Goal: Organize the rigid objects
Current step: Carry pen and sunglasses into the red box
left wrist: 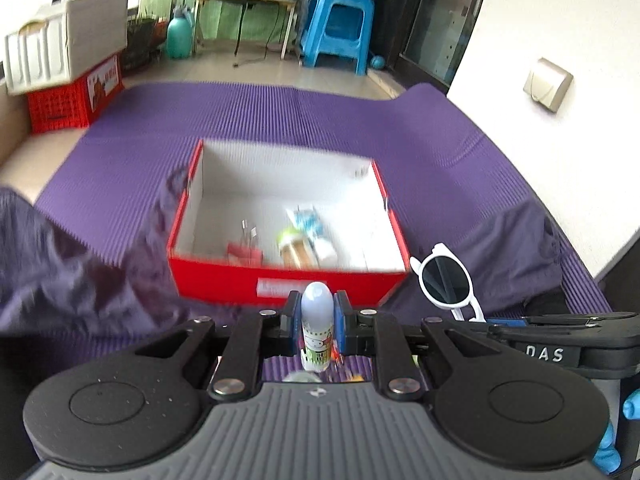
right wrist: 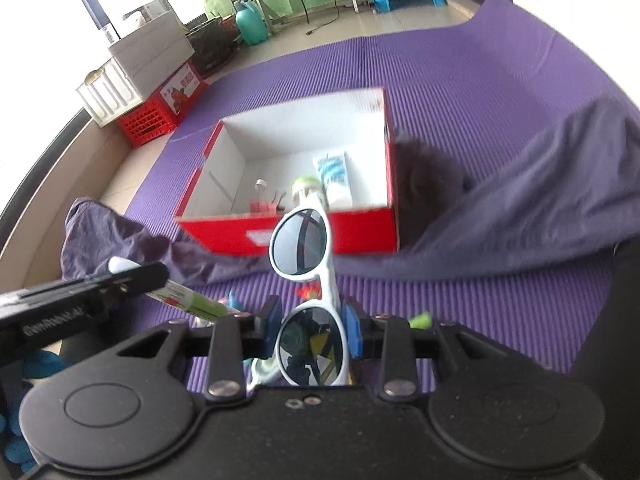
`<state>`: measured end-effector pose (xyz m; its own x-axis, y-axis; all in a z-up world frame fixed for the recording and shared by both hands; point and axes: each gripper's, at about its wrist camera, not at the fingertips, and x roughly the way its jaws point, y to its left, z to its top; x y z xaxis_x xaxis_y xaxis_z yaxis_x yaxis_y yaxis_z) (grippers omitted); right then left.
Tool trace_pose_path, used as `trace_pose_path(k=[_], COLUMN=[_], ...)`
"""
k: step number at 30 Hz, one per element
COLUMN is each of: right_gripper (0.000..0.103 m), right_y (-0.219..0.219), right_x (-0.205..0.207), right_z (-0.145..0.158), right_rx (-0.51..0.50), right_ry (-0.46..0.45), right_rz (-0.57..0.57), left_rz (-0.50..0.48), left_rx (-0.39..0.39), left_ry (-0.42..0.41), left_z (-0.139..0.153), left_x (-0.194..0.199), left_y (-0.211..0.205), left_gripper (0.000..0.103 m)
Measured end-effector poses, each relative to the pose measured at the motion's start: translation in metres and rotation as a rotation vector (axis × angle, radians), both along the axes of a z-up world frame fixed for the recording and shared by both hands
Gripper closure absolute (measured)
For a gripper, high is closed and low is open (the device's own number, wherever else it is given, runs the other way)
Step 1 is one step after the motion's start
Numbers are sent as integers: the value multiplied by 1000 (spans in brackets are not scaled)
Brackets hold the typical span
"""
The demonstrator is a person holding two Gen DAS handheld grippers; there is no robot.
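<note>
My left gripper [left wrist: 317,318] is shut on a small white tube with a rounded cap and green print [left wrist: 317,328], held upright in front of the red cardboard box [left wrist: 288,280]. My right gripper [right wrist: 314,330] is shut on white-framed sunglasses with dark lenses [right wrist: 306,276], which stick up toward the red box [right wrist: 288,232]. The sunglasses [left wrist: 446,280] also show at the right of the left wrist view. In the box lie a white and blue tube [right wrist: 334,180], a green-capped bottle [right wrist: 302,188] and red binder clips [right wrist: 262,206]. The left gripper with its tube [right wrist: 180,294] shows at the left of the right wrist view.
Everything sits on a purple ribbed mat [left wrist: 280,116]. Dark purple cloth [right wrist: 520,208] lies crumpled beside both sides of the box. A red crate under a white box [left wrist: 64,92] stands at the far left. A blue stool [left wrist: 340,28] and a white wall [left wrist: 560,120] are beyond.
</note>
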<state>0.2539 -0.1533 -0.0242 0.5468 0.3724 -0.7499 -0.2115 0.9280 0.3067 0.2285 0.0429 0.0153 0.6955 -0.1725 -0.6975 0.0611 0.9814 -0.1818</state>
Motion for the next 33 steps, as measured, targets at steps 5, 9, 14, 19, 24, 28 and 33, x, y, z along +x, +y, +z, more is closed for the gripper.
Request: trace_pose_path(k=[5,9,14,19,24,28,33], right_gripper=[71,71,71,71,71,71,71], right_y=[7,14,28,43,56,64,76], right_x=[29,52,81,108,134,154,181], right_z=[12,16,17,14,-4,-23,-46], right_rx=[-41,-92,-150,-192,-235,-281,-331], right_ry=[-35,-61,-77,-98,-91,-76,-58], right_rz=[-10,-7,4,19,27,22,21], left_rz=[10,15,29,45,43,44,53], left_rx=[46,64,84,90,100,108,62], left_ry=[-59,-90,-94,-65,-26,6,42], left_z=[24,39,40,27,7,-11,-32], left_x=[30,55,88,121,151,174,202], left_y=[1,4,9,18,22,21,27], left_gripper=[87,87,87,87,87,87,87])
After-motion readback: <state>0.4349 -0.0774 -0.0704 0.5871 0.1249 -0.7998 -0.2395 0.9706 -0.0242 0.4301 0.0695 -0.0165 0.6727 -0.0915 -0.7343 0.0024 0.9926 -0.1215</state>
